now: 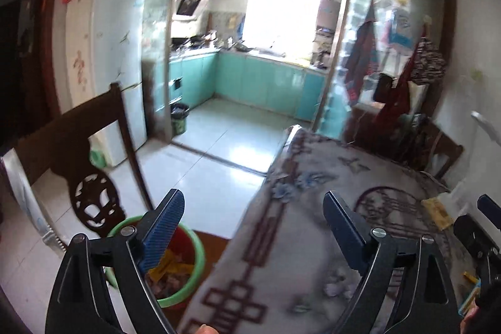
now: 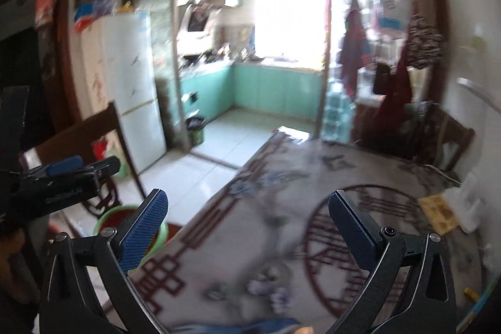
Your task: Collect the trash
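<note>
Both grippers hang over the near end of the table point(image 1: 313, 177), and both frames are smeared with blur. The left gripper point(image 1: 253, 227) has its jaws spread wide with nothing between them; its left finger point(image 1: 166, 227) sits in line with the green bin point(image 1: 197, 268) on the floor just off the table's left edge, while the right finger is over the patterned tablecloth point(image 1: 281, 255). That bin is where the trash shows: yellow scraps and pale pinkish bits point(image 1: 170, 269) lie inside, against a red inner wall. In the right wrist view only a slice of the bin's green rim point(image 2: 103, 219) peeks out behind the blue pad point(image 2: 144, 227).

The right gripper point(image 2: 247, 227) is just as wide open, empty, and looks down on the cloth's dark red circular motif point(image 2: 375, 240). A yellowish flat packet point(image 1: 436, 212) lies on the far right part of the table, beside something white point(image 2: 469, 202) too blurred to name. Small yellow and blue items point(image 1: 471, 277) sit at the table's right edge, near the other gripper's body.

A dark carved wooden chair point(image 1: 90, 152) stands left of the table, the white fridge point(image 1: 119, 52) behind it, and a second dark bin point(image 1: 179, 115) sits at the doorway to the teal kitchen point(image 1: 250, 77).
</note>
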The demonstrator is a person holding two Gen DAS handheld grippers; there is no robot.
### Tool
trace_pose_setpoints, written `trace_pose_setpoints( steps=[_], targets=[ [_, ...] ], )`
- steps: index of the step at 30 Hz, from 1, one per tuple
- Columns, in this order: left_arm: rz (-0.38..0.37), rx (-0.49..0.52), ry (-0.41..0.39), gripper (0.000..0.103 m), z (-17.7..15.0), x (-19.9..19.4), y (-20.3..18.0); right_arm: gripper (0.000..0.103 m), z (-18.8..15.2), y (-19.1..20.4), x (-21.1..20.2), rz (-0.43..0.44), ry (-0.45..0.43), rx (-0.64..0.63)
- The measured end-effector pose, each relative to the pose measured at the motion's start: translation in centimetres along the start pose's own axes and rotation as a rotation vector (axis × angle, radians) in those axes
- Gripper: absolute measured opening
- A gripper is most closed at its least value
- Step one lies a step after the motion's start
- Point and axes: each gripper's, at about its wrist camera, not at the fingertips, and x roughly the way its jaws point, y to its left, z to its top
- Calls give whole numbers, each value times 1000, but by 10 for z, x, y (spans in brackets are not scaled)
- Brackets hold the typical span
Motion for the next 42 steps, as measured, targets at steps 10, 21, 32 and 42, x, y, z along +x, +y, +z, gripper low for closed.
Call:
trace_pose_setpoints(
  steps=[10, 21, 32, 42],
  targets=[
    [59, 73, -157, 90, 15, -73, -91, 103, 10, -60, -47, -107, -86, 117],
    [65, 72, -123, 90, 34, -90, -113, 103, 18, -69, -74, -165, -193, 116],
    [53, 81, -113, 91, 30, -90, -112, 103, 14, -78, -75, -183, -152, 153],
    [58, 72, -98, 91, 25, -91, -112, 103, 18, -75, -76, -199, -93, 151]
  ],
)
